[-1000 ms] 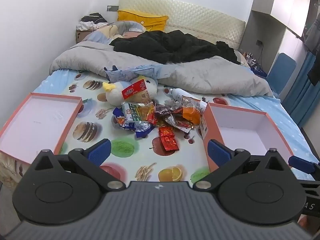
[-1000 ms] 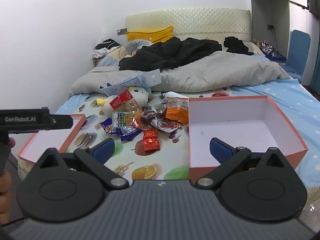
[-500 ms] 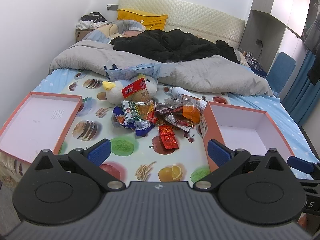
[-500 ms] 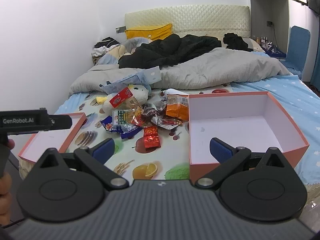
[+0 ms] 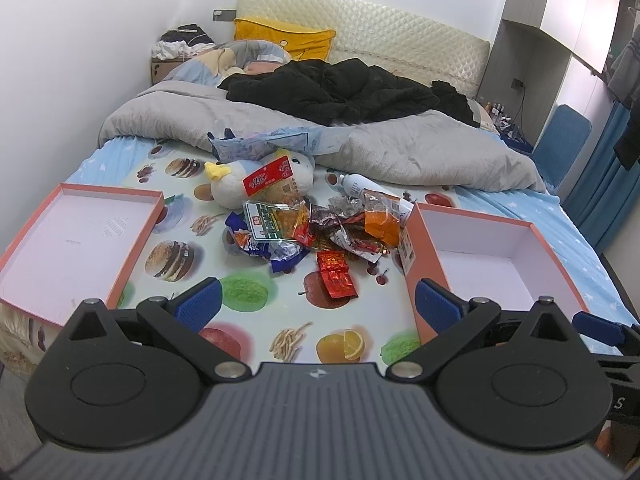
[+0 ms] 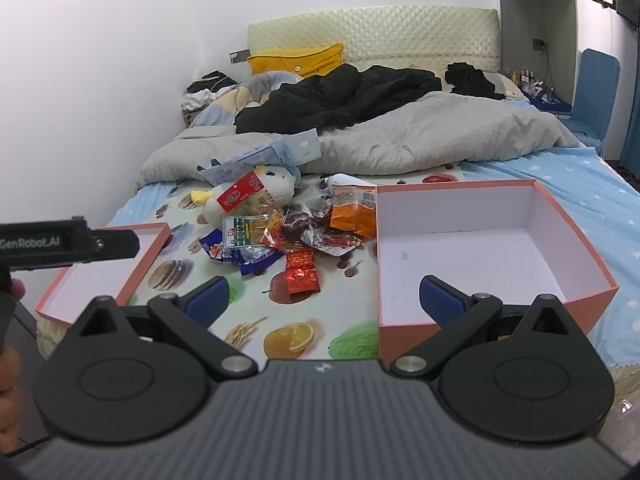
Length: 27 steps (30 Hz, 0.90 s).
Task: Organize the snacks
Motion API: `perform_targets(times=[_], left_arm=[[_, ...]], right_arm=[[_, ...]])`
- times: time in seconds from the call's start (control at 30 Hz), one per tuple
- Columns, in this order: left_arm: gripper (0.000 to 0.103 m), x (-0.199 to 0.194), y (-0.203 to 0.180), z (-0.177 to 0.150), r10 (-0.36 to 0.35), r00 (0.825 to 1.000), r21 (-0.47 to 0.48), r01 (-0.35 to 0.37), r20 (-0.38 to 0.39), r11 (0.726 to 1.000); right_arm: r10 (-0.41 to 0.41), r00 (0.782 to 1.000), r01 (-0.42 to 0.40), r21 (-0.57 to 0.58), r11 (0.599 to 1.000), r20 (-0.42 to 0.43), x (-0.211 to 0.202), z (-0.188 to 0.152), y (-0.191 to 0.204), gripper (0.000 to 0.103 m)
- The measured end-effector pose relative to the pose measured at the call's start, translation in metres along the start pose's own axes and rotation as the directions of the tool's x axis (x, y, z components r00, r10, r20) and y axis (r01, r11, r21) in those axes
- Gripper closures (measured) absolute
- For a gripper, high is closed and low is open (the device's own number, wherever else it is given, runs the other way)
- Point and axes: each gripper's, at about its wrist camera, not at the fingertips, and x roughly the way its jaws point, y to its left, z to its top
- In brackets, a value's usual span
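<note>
A heap of snack packets [image 5: 316, 230] lies mid-bed on the fruit-print sheet; it also shows in the right wrist view [image 6: 288, 236]. A red packet [image 5: 336, 274] lies nearest, also seen from the right [image 6: 302, 272]. A shallow salmon box lid [image 5: 24, 240] sits at the left, a deeper salmon box [image 5: 416, 236] at the right, also in the right wrist view [image 6: 576, 236]. Both boxes hold nothing. My left gripper [image 5: 318, 300] is open, short of the heap. My right gripper [image 6: 324, 298] is open, above the bed's near edge.
A plush duck [image 5: 260, 178] with a red packet on it lies behind the heap, beside a white bottle [image 5: 356, 184]. A grey duvet [image 5: 400, 152] and black clothes [image 5: 340, 92] cover the far bed. A blue chair [image 5: 560, 140] stands right.
Both grippers have moved slightly forward and up over the bed; the heap and boxes sit a little lower in view. Nothing has been touched or grasped.
</note>
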Motion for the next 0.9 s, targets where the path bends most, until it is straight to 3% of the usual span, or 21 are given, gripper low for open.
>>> perform_targets(times=[0.9], left_arm=[[0.0,-0.0064,0.0014,-0.0047,-0.009,1.0,0.002,0.009,0.0,1.0]], right_arm=[[0.022,1.0,-0.022,0.004,1.0,-0.018,0.0022,-0.0014,0.0061,0.0]])
